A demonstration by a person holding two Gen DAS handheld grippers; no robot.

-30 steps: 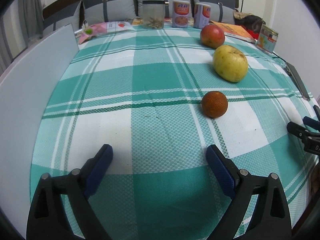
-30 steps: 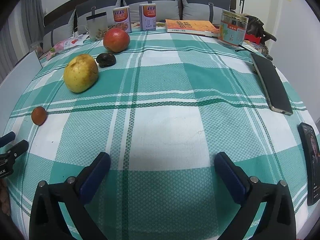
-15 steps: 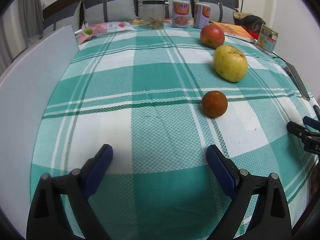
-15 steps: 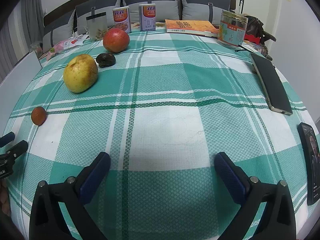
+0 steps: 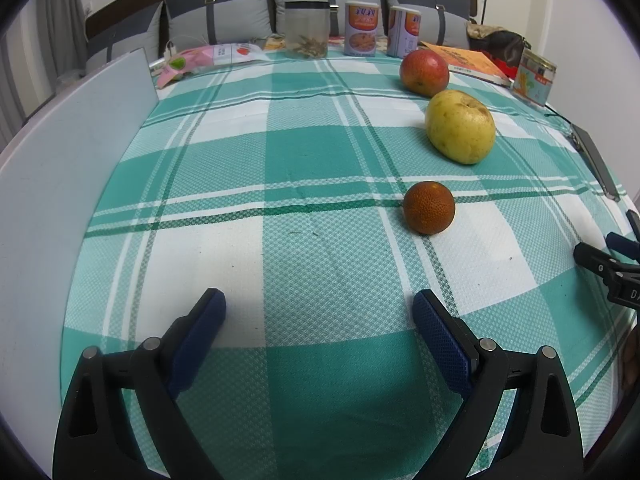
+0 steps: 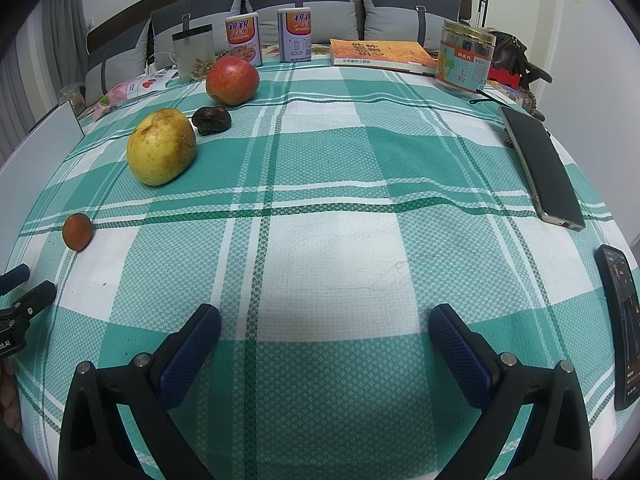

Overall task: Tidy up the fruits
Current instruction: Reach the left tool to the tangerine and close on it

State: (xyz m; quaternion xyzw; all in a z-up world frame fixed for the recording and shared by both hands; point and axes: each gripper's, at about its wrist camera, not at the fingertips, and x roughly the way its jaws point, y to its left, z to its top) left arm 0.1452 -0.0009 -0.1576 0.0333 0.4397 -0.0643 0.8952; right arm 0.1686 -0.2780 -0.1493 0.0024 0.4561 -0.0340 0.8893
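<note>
Nothing has shifted since the earlier frames. Left wrist view: the left gripper (image 5: 318,314), spread wide and empty, hovers near; the small round orange-red citrus (image 5: 429,207) lies ahead, slightly right, well apart. It looks light and firm; grip across its middle. Right wrist view: the right gripper (image 6: 324,330) is likewise spread; the citrus (image 6: 78,231) sits far left, the yellow pear-like fruit (image 6: 161,146) and red apple (image 6: 232,80) beyond.

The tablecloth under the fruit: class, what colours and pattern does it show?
The tablecloth is a teal-green and white plaid with thin darker green lines, clearest in the right wrist view.
</note>
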